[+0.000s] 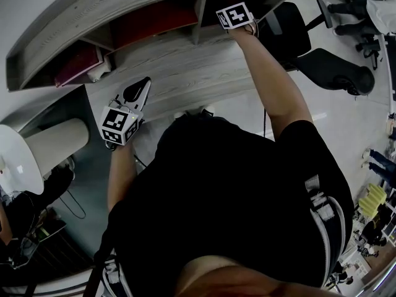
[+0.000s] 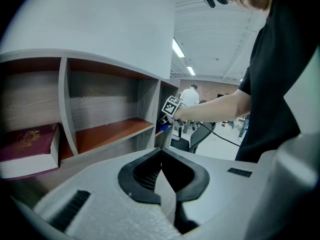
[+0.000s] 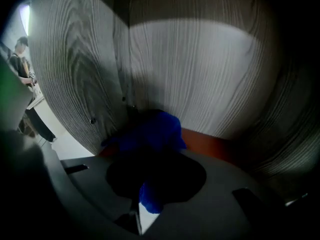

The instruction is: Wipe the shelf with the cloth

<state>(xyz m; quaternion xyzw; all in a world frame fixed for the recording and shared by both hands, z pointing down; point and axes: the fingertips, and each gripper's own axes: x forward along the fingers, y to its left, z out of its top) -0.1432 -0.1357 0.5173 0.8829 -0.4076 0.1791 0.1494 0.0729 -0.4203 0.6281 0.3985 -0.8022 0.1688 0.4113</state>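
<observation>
Grey wood-grain shelf (image 2: 66, 104): maroon book (image 2: 27, 144) lies in one compartment. Right gripper (image 3: 149, 196), jaws clamped on crumpled blue cloth (image 3: 156, 129), in another. Left gripper (image 2: 161, 159), jaws together.

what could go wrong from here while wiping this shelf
The blue cloth is bunched in the right gripper, so it may skim only part of the orange shelf floor and miss corners. The gripper sits close to the side wall and could knock it. The maroon book lies on its compartment's floor, so that spot may go unwiped.
</observation>
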